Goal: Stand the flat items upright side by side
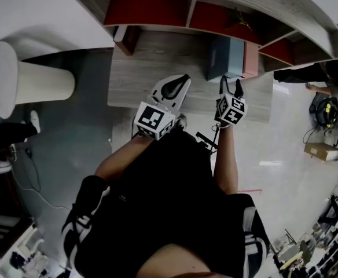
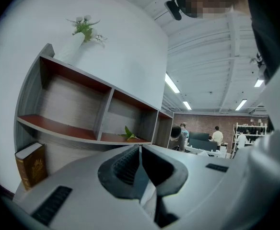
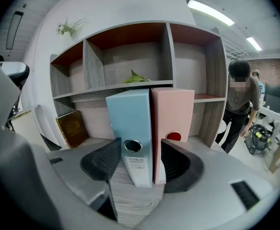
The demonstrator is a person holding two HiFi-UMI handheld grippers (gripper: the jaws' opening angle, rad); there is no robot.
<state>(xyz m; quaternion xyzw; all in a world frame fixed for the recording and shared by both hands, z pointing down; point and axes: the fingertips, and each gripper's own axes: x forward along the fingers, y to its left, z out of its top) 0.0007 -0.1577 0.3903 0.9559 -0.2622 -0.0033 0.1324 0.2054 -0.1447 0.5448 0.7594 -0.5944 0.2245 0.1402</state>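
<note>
Looking along the right gripper (image 3: 141, 147): got the jaws spread wide, with a blue lever-arch binder (image 3: 130, 123) and a pink binder (image 3: 174, 114) planted upright dead centre of the frame, side faces touching, spines toward the camera. Bottom of the blue spine sitting between the two pads. Can't really tell whether either pad is touching it, but doesn't look like a squeeze. Both standing on the grey wood-grain desktop (image 3: 130, 205), right in front of the curved shelf unit (image 3: 169, 56) with the red-lined cubbies. Also spotted a brown book (image 3: 73, 127) leaning at lower left of the shelf, well apart from the binders, and a bit of green plant (image 3: 136, 76) on the middle shelf just above the blue one. Plus a person (image 3: 239, 99) standing off at the right edge.

Over on the left gripper (image 2: 140, 153): clamped fully together, nothing in between, pointing level at the shelf, with the brown book at lower left of that view and a white vase of flowers (image 2: 75, 42) up at top left.

From the head view, same story: binders at upper centre-right, right gripper just below them, left gripper a bit further left over bare desktop.
</note>
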